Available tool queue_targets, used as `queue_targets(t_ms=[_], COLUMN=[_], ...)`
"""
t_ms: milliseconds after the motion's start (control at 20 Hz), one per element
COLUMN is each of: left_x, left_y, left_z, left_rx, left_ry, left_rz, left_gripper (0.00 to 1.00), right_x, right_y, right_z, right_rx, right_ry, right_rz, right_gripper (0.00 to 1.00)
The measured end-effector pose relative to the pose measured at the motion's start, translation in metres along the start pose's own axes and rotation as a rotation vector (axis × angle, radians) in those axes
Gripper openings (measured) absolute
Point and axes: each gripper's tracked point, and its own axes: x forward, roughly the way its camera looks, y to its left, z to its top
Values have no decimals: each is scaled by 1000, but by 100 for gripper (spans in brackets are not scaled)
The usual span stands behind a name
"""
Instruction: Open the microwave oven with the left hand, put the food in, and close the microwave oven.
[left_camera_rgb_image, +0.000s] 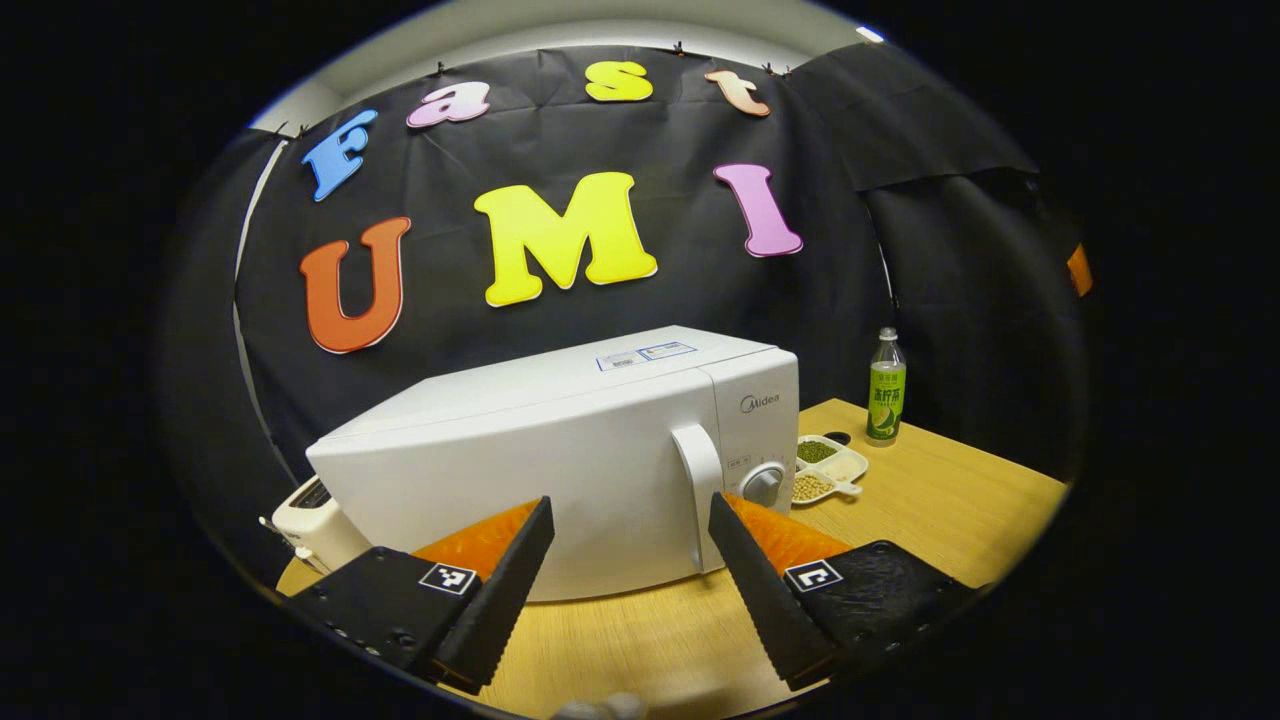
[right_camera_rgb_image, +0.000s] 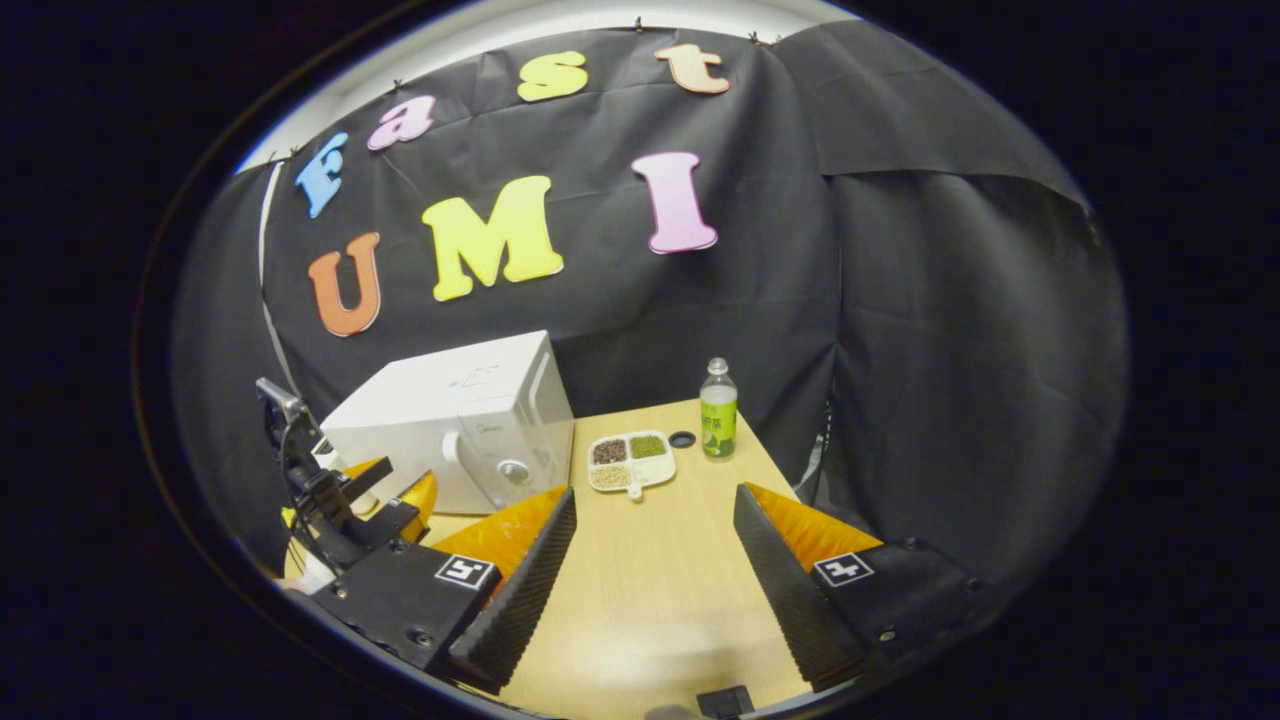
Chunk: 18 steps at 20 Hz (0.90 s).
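A white microwave oven stands on the wooden table, its door closed, with a white vertical handle and a round knob at its right. My left gripper is open just in front of the door, its right finger below the handle. A white divided plate of food with grains and beans lies right of the oven. My right gripper is open above the table, short of the plate. The left gripper also appears at the left of the right gripper view, before the oven.
A green-labelled bottle stands behind the plate, with a small dark cap beside it. A white toaster-like appliance sits left of the oven. Wooden table runs to the black cloth walls at the back and right.
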Motion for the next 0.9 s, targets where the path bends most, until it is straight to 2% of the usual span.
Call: queue_targets(t_ms=[250,300,450,500,550,600,650,700,750,900], left_x=[-57,-72,-112,-128,-143,-158,-172,-185,-196,-222], left_y=[9,12,26,35,44,54,63,71,80,103], left_z=[18,25,44,52,63,73,81,88,96,118], left_rx=[-30,-36,-66,-75,-86,-99,-111,-118,-122,-116], left_ry=[-5,-11,-17,-27,-46,-62,-75,-85,-93,-130], left_rz=[23,28,47,65,79,89,100,114,130,170], left_gripper=[96,96,96,96,96,96,96,96,96,96], right_x=[-16,-19,-27,-29,-31,-34,-36,-38,-41,-49], right_y=[12,15,23,27,31,34,38,41,44,58], right_z=[-1,-1,3,5,8,10,13,14,17,27], right_rx=[-40,-45,-55,-60,-65,-71,-81,-89,-94,-99], right_ry=[-31,-41,-71,-83,-98,-111,-122,-134,-146,-184], right_rz=[19,24,38,42,48,52,57,59,63,82], right_gripper=[92,100,100,92,100,92,100,92,100,100])
